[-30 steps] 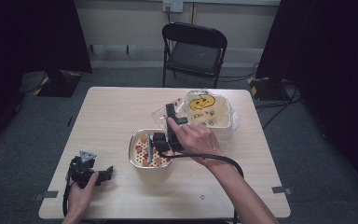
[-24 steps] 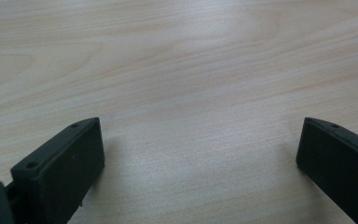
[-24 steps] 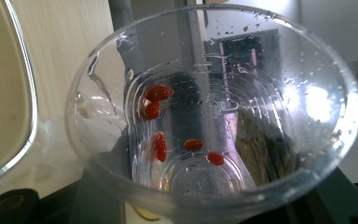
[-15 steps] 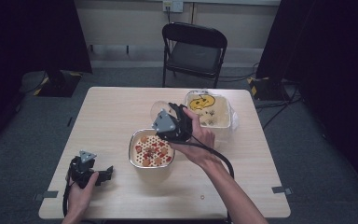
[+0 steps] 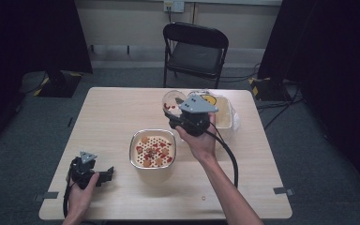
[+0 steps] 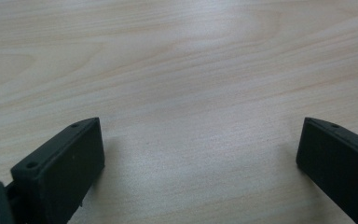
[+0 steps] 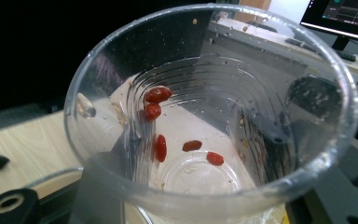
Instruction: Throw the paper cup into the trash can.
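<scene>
My right gripper [image 5: 177, 114] is shut on a clear plastic cup [image 5: 172, 101], held in the air behind the steel bowl [image 5: 132, 149], mouth tipped toward the camera. In the right gripper view the cup [image 7: 205, 116] has several red beans [image 7: 157, 94] stuck to its wall and bottom. The square steel bowl holds a perforated insert with red and tan beans [image 5: 153, 151]. My left gripper [image 5: 105, 175] rests on the table near the front left corner. Its jaws stand open over bare wood [image 6: 200, 154].
A pale food container with a yellow smiley face [image 5: 221, 115] sits in a clear bag at the back right of the table [image 5: 122, 112]. A black folding chair [image 5: 194, 51] stands behind the table. A cable trails from the right gripper along the forearm.
The right gripper has lifted the cup off the steel bowl and carried it up and toward the back right. The left gripper has stayed put.
</scene>
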`<state>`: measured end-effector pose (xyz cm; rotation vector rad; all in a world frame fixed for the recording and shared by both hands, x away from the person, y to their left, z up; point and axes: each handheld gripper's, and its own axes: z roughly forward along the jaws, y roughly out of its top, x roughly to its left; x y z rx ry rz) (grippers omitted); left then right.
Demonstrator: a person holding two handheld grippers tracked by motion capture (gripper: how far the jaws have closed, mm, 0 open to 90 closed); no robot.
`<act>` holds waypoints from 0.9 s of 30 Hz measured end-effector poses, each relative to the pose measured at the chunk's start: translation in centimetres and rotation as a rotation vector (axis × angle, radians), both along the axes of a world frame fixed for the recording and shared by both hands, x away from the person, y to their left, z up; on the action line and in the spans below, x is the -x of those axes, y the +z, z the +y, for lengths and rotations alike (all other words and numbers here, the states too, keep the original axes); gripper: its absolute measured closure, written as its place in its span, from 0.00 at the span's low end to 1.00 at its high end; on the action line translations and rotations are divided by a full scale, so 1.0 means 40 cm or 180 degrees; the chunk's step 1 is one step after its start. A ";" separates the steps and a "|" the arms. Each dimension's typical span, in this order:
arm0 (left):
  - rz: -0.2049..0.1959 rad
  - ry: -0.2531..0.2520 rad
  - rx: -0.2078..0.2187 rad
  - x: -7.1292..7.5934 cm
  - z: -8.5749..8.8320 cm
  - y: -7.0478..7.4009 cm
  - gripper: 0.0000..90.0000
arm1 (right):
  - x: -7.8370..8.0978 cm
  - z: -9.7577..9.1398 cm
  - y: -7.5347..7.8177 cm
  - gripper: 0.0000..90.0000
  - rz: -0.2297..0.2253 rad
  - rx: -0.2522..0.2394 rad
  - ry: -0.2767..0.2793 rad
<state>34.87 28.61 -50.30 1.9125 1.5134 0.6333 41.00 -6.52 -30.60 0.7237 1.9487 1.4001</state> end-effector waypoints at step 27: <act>0.0000 0.0002 0.0003 0.000 0.000 0.000 0.00 | -0.127 -0.190 0.037 0.53 0.0319 -0.0373 -0.0547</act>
